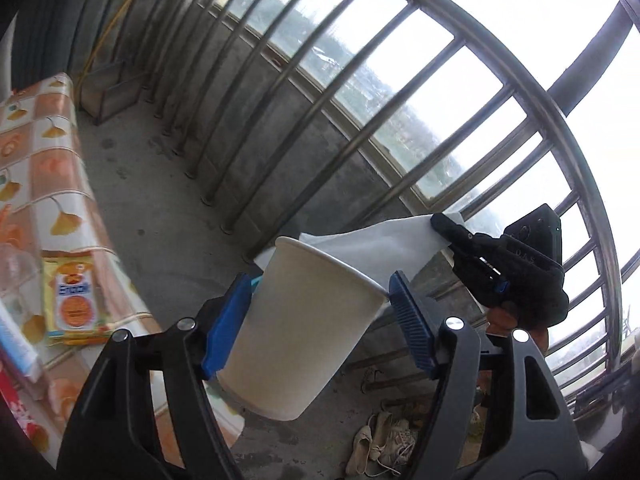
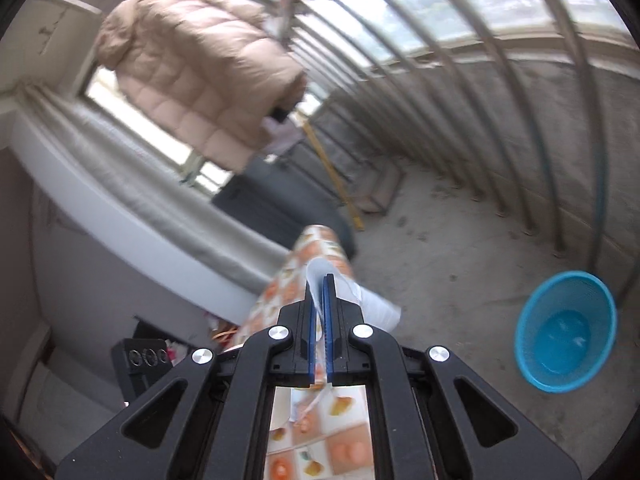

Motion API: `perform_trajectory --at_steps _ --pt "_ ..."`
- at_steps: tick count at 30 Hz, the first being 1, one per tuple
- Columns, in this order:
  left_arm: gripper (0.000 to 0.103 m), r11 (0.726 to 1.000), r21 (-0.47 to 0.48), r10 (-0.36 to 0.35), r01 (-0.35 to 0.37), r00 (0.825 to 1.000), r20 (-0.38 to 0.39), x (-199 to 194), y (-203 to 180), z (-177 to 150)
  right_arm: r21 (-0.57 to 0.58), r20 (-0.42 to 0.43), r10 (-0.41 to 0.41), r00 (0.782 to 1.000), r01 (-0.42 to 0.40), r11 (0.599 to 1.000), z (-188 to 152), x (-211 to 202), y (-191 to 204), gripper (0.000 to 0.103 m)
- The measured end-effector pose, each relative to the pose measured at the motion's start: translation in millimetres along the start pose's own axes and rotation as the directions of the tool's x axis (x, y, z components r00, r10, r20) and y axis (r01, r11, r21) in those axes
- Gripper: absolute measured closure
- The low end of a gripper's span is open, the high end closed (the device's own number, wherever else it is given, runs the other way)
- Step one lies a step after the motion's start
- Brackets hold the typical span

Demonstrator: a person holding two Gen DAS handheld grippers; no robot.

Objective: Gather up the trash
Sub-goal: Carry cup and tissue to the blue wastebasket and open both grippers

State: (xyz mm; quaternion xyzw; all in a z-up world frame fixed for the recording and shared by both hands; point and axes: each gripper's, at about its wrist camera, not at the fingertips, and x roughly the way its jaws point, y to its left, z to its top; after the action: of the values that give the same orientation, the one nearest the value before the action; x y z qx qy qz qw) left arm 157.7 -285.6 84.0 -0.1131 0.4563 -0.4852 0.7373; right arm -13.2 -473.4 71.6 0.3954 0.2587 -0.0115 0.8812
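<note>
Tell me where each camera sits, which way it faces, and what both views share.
Left wrist: on the left gripper, looking along its jaws, which clamp a white paper cup; beyond are the balcony railing, the right gripper pinching a white tissue, and a bit of hand.
Right wrist: on the right gripper, jaws shut on the tissue, facing the floor, a blue wastebasket and a hanging beige jacket.
Shared: the tissue, railing and patterned tablecloth.

Left gripper (image 1: 316, 300) is squeezing a white paper cup (image 1: 298, 332), right gripper (image 1: 446, 226) is pinching a tissue (image 1: 384, 244) beside it.
</note>
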Motion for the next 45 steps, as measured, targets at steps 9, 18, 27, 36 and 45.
perform_trajectory --at_steps 9,18,27,36,45 --pt "0.036 0.996 -0.064 0.042 -0.059 0.970 -0.240 195.1 0.8 -24.0 0.171 -0.125 -0.238 0.963 0.257 0.951 -8.8 51.2 -158.9 0.099" --pt "0.025 0.980 -0.094 0.126 -0.174 0.915 -0.383 337.8 33.7 -52.0 0.384 -0.221 -0.296 0.929 0.362 0.850 -31.0 100.5 -306.6 0.085" --pt "0.020 0.992 -0.008 0.114 -0.122 0.941 -0.319 318.9 16.3 -53.1 0.416 -0.245 -0.463 0.852 0.524 0.743 -52.3 102.9 -359.5 0.039" --pt "0.020 0.992 0.095 0.095 -0.083 0.987 -0.131 206.4 -13.8 -28.1 0.207 -0.230 -0.454 0.861 0.499 0.842 -28.6 134.5 -333.9 0.028" --pt "0.016 0.971 0.149 0.196 -0.185 0.979 -0.060 73.0 -10.9 -45.0 -0.071 -0.571 -0.611 0.549 0.708 0.702 -71.8 209.8 -359.9 0.011"
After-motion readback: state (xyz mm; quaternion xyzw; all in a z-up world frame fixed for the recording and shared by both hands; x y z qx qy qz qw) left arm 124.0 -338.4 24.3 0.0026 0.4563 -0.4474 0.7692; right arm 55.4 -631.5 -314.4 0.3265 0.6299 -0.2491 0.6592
